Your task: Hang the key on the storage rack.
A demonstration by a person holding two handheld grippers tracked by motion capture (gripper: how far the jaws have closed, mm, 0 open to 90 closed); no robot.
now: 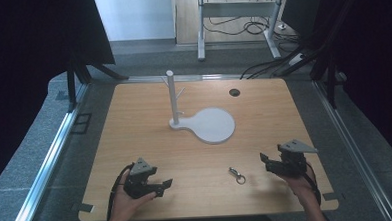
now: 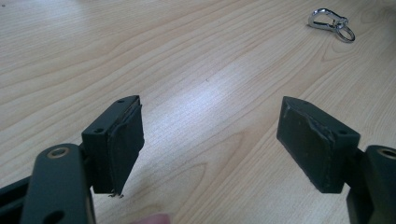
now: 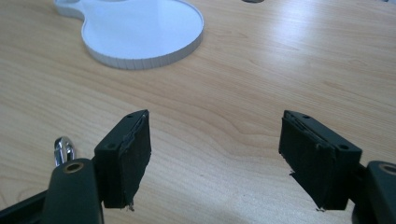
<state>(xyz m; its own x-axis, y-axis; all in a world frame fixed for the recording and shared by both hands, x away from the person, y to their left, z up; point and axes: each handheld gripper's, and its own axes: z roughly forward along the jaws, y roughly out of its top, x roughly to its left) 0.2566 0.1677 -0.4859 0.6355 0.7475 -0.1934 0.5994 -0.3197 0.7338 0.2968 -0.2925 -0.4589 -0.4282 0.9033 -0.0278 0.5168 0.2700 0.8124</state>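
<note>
While both tools gape empty, the small silver metal clip with its ring point(image 1: 237, 175) lies on the pale wooden counter point(image 1: 134, 128) between them, nearer the right tool point(image 1: 274, 163) than the left tool point(image 1: 160, 186), long axis running near-to-far

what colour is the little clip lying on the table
Shiny silver metal clip; clearest in the left gripper view.
</note>
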